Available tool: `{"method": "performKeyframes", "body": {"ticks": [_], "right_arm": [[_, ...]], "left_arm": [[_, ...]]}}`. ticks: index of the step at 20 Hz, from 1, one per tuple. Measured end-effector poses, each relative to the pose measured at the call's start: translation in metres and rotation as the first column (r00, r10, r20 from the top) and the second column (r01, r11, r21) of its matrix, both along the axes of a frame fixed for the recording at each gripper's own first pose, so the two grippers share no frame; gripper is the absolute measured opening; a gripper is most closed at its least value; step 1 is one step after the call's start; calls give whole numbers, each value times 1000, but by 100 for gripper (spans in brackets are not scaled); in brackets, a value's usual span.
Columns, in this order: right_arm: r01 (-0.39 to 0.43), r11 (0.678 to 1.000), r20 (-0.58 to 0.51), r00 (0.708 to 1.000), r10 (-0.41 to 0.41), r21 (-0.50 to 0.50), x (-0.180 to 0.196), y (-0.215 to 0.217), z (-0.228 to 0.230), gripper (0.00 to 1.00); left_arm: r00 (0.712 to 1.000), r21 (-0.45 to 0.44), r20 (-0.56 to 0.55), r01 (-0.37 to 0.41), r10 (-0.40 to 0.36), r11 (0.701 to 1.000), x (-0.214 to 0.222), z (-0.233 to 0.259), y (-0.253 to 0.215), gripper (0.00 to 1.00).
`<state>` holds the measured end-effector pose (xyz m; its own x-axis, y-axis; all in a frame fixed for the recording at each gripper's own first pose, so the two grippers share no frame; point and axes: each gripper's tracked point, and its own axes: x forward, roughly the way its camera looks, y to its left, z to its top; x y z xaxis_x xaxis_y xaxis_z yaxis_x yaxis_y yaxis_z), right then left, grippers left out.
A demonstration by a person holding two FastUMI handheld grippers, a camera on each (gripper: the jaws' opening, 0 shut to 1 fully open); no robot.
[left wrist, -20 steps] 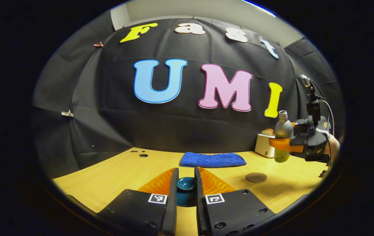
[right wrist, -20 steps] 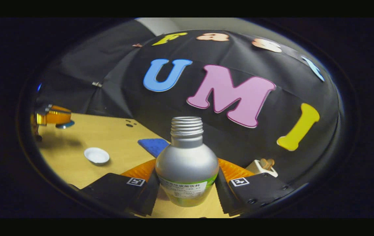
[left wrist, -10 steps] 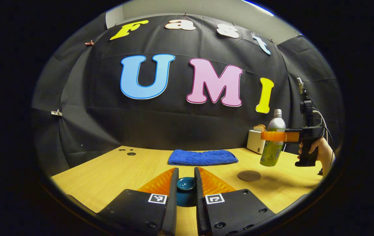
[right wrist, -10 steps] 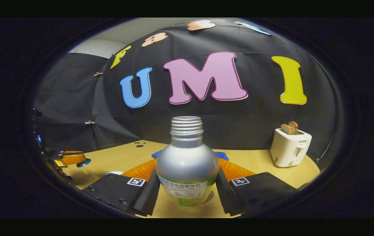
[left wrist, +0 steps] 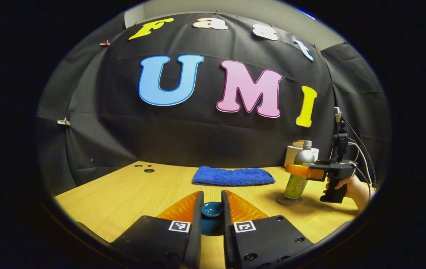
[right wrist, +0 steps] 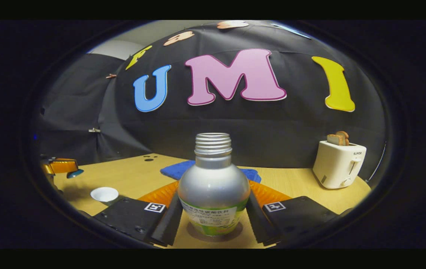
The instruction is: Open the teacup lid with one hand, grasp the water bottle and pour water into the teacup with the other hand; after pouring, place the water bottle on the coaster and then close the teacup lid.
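- Currently, in the right gripper view, the right gripper (right wrist: 213, 216) has its fingers pinching the water bottle (right wrist: 213, 194) from both sides, and the bottle stands upright with its threaded neck uncapped.
- Seen from the left gripper view, that bottle (left wrist: 297, 175) sits at about 3 o'clock, its base on the round dark coaster (left wrist: 289, 201) on the worktop (left wrist: 123, 194); a hand (left wrist: 351, 186) grips the handle behind it.
- At 6 o'clock in the left gripper view, the left gripper (left wrist: 212, 211) has its fingers closed narrowly on the knob of the dark teal teacup lid (left wrist: 212, 210).
- Toward 8 o'clock in the right gripper view, the white teacup (right wrist: 104, 194) stands open on the worktop, well apart from the bottle.
- A folded blue towel (left wrist: 233, 176) lies at the back of the worktop, near the centre.
- Out at 3 o'clock in the right gripper view stands a white toaster (right wrist: 338, 164) with slices of bread in it.
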<state>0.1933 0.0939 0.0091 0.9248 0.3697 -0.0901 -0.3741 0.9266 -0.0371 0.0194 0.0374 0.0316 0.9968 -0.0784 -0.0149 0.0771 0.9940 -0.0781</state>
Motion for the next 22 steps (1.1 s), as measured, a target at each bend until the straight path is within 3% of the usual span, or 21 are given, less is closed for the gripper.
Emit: {"method": "performKeyframes", "body": {"ticks": [2,11,13,22], "right_arm": [[9,1000,-8,1000,-10,-29,3,-2,-8,81],[15,999,-60,998,-12,44,3,-3,-18,84],[19,998,-85,996,-14,55,2,-3,-22,100],[55,998,-104,993,-51,30,-21,-6,-17,98]], "left_arm": [[1000,-6,-5,2,-2,1000,1,-2,-1,29],[1000,-27,-22,1,-2,1000,-3,-8,0,29],[1000,-25,-23,0,0,1000,-6,-7,0,29],[1000,-20,-7,-13,13,1000,-25,1,-2,29]]}}
